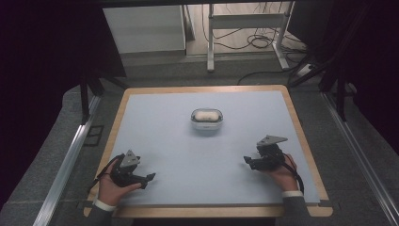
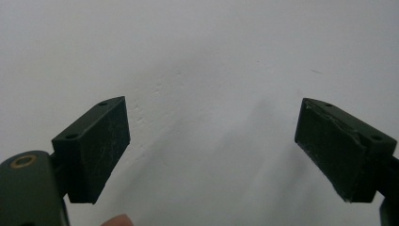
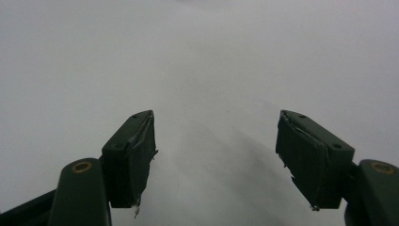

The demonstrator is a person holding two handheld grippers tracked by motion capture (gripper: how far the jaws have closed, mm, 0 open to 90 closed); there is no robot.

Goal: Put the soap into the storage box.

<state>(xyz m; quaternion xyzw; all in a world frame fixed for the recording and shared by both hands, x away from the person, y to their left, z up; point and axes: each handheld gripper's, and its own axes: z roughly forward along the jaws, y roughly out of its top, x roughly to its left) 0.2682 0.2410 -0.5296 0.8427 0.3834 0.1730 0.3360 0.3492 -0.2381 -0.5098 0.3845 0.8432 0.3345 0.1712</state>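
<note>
Jaws wide on both sides, and nothing between either pair. In the left gripper view the two black pads (image 2: pixel 96 148) stand far apart over bare pale mat, a fingertip just peeking in at the bottom edge. Same story in the right gripper view: pads (image 3: pixel 131 157) spread, only the mat beneath, their edges a bit frayed.

From the high view, the left gripper (image 1: pixel 141 178) sits low at the near left corner of the mat (image 1: pixel 164 122), gripped in the left hand (image 1: pixel 113 186), its jaws pointing right, toward the middle. Over on the other side, the right gripper (image 1: pixel 250 162) is in the right hand (image 1: pixel 282 174) at the near right, jaws pointing left, its grey three-cornered plate on top. The two are well apart, facing inward across the near edge.

And there's the case (image 1: pixel 206 117): a small white rounded box, lying in the middle of the mat toward the far side, between the two grippers and well clear of both. Nothing touches it. The mat lies on a wooden table (image 1: pixel 115 122).
</note>
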